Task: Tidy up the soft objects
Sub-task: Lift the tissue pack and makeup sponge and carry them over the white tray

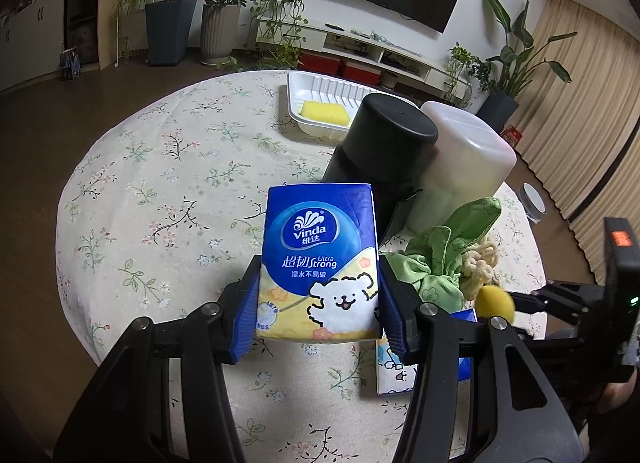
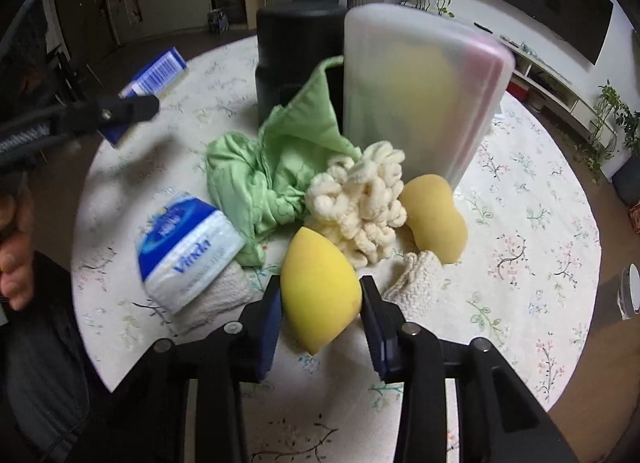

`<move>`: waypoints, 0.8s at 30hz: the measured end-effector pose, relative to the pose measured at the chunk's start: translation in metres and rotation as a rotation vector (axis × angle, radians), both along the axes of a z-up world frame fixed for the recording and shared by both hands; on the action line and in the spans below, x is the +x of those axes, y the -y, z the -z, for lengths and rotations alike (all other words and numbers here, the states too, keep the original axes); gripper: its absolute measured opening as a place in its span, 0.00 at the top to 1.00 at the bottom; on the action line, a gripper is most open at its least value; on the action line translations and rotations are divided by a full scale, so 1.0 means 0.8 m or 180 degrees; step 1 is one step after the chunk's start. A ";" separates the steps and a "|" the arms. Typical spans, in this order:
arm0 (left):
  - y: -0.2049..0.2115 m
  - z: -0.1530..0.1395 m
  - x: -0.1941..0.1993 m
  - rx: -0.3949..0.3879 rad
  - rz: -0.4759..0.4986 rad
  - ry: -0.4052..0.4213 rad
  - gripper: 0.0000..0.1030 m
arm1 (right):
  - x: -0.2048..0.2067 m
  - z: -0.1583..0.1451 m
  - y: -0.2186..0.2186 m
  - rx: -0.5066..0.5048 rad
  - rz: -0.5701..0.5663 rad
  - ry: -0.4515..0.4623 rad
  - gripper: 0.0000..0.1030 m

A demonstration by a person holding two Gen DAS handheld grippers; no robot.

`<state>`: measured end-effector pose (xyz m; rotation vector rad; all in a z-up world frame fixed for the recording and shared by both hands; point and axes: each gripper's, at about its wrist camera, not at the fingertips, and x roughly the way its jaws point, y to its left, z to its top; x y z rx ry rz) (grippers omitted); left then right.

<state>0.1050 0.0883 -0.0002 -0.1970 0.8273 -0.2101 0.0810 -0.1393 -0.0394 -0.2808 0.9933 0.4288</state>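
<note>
Above the table's [image 1: 160,191] near edge, my left gripper [image 1: 318,303] clamps a Vinda tissue pack [image 1: 318,263]; my right gripper [image 2: 320,311] pinches a yellow makeup sponge [image 2: 318,295]. I judge sorting barely begun: only one yellow sponge [image 1: 326,111] lies in the white tray [image 1: 308,83]; cloth [image 2: 276,175] and others wait mid-table.

A round table [image 1: 160,183] in a floral cloth carries everything. The black canister [image 2: 296,63] stands on it, a frosted white container [image 2: 420,103] touching its side. In front of the canister lie a crumpled green cloth [image 2: 272,175], a cream looped scrunchie [image 2: 360,199], a tan sponge [image 2: 436,215] and a tissue pack [image 2: 188,247]. Behind the canister sits a white tray [image 1: 320,95].
</note>
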 end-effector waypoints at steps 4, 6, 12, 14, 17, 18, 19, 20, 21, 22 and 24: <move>0.006 -0.003 -0.001 0.0021 0.0052 0.0017 0.52 | -0.006 -0.031 0.014 0.0360 0.0025 -0.0025 0.62; 0.007 -0.005 -0.001 0.0026 0.0068 0.0027 0.52 | -0.007 -0.045 0.020 0.0612 0.0048 -0.0067 0.62; 0.002 -0.015 0.002 0.0075 0.0068 0.0058 0.52 | 0.003 -0.083 0.052 0.1070 0.0178 -0.0031 0.62; -0.004 -0.024 0.007 0.0119 0.0059 0.0097 0.52 | 0.014 -0.094 0.071 0.0967 0.0276 0.0069 0.62; -0.022 -0.040 0.026 0.0209 -0.0003 0.0158 0.52 | 0.040 -0.098 0.107 0.0828 0.0432 0.0107 0.62; -0.033 -0.047 0.037 0.0245 -0.0050 0.0181 0.52 | 0.054 -0.099 0.124 0.0764 0.0534 0.0129 0.62; -0.040 -0.052 0.045 0.0268 -0.0076 0.0195 0.52 | 0.063 -0.100 0.140 0.0729 0.0602 0.0151 0.62; -0.047 -0.057 0.053 0.0288 -0.0094 0.0206 0.52 | 0.076 -0.102 0.157 0.0688 0.0685 0.0175 0.62; -0.055 -0.064 0.066 0.0313 -0.0112 0.0224 0.52 | 0.091 -0.103 0.174 0.0662 0.0763 0.0188 0.62; -0.059 -0.069 0.077 0.0345 -0.0110 0.0236 0.52 | 0.102 -0.103 0.185 0.0638 0.0814 0.0195 0.62; -0.065 -0.079 0.101 0.0428 -0.0103 0.0258 0.52 | 0.133 -0.108 0.212 0.0553 0.0942 0.0236 0.62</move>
